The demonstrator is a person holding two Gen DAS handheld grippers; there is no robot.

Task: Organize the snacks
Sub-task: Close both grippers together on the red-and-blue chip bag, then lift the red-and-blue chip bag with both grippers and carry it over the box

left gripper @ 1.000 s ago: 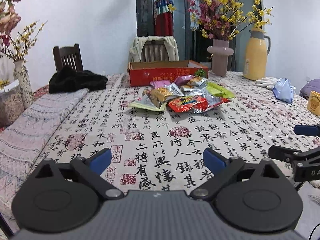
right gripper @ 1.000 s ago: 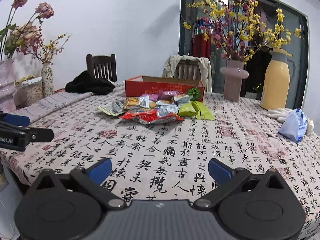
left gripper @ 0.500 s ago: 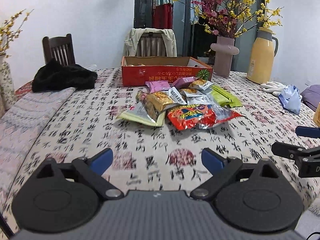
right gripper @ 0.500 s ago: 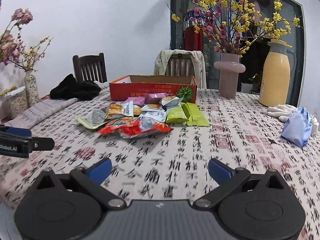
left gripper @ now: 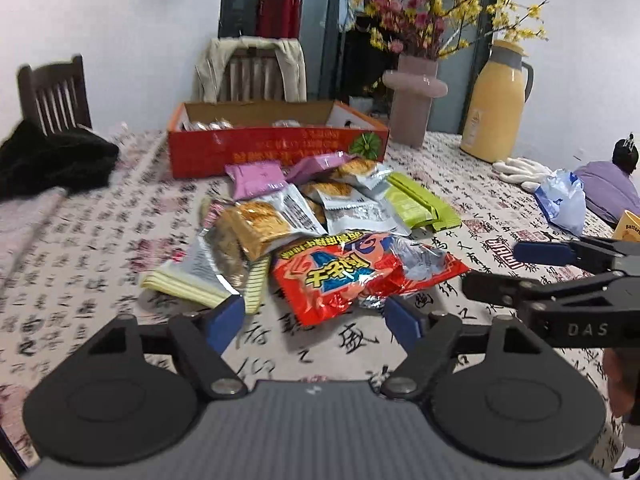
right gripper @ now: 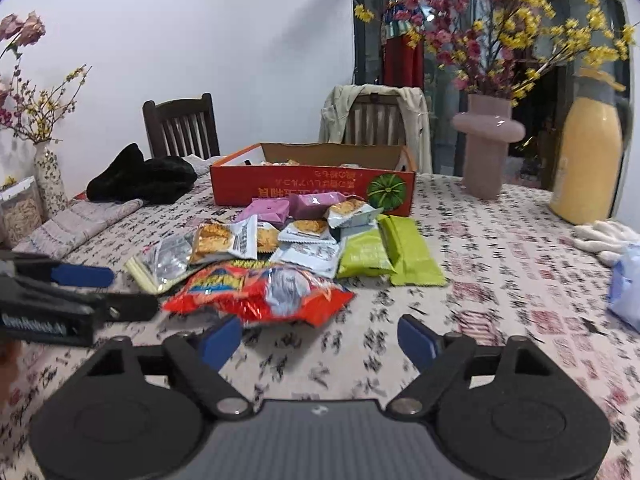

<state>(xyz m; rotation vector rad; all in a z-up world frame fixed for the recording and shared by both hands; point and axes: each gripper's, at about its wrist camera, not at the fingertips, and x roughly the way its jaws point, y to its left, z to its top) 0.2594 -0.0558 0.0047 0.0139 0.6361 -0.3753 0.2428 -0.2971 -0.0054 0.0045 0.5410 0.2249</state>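
A pile of snack packets lies mid-table in front of a red cardboard box [left gripper: 276, 150] [right gripper: 312, 190] that holds a few packets. Nearest is a red foil bag [left gripper: 360, 276] [right gripper: 260, 290]. Behind it are gold-and-silver packets [left gripper: 266, 222], pink packets [left gripper: 256, 174] and green packets [left gripper: 420, 204] [right gripper: 384, 250]. My left gripper [left gripper: 316, 320] is open and empty, its fingertips just short of the red bag. My right gripper [right gripper: 320, 338] is open and empty, just in front of the same bag. Each gripper shows at the edge of the other's view.
A pink vase of flowers [left gripper: 414, 100] and a yellow thermos [left gripper: 496, 100] stand at the back right. White gloves [left gripper: 520, 170] and a blue plastic bag [left gripper: 562, 202] lie at the right. Black clothing [left gripper: 52, 160] lies at the left. Chairs stand behind the table.
Both grippers have moved forward over the table to the snack pile, which now looms much closer. Both have stayed open and empty.
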